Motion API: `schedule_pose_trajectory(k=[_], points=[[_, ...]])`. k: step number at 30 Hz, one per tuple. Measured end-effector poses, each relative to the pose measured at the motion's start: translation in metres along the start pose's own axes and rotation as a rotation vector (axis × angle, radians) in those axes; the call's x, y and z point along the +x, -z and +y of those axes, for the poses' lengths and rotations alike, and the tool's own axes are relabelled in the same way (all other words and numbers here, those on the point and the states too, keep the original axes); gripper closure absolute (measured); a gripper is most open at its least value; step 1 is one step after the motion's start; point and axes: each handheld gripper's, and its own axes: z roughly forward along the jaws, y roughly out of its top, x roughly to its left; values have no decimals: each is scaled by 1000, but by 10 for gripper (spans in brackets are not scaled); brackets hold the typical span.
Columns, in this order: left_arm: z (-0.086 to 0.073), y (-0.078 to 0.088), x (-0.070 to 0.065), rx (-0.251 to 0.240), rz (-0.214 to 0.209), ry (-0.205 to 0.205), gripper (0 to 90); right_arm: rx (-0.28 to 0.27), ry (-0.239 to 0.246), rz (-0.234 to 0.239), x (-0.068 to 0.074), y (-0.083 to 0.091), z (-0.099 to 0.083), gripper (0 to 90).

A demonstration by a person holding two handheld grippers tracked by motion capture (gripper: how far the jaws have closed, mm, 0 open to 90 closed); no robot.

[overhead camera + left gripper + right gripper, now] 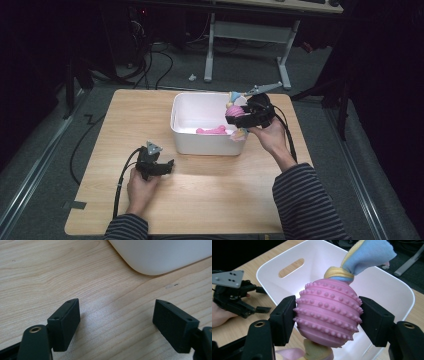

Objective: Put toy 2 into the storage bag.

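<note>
Right gripper view: right gripper (pixel 328 320), jaws clamped on the flanks of a pink studded ball toy (pixel 328 315) with knotted cloth ends, held above the near rim of the white tub (pixel 272 263). Left gripper (pixel 116 322): jaws wide, holding nothing, resting over the worktop (pixel 37 277) beside the tub. Handling advice: carry the toy past the rim before releasing, so its trailing cloth does not catch.

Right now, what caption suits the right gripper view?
Right claw clamps a studded pink ball toy above the white bin.
</note>
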Motion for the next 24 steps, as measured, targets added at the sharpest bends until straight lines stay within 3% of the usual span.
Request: schedule_pose_trajectory(k=[5,24], points=[[0,0,0,0,0,0,221,17,16,-19,1,-13,6,339],[0,0,0,0,0,0,221,76,4,18,3,-57,11,337]])
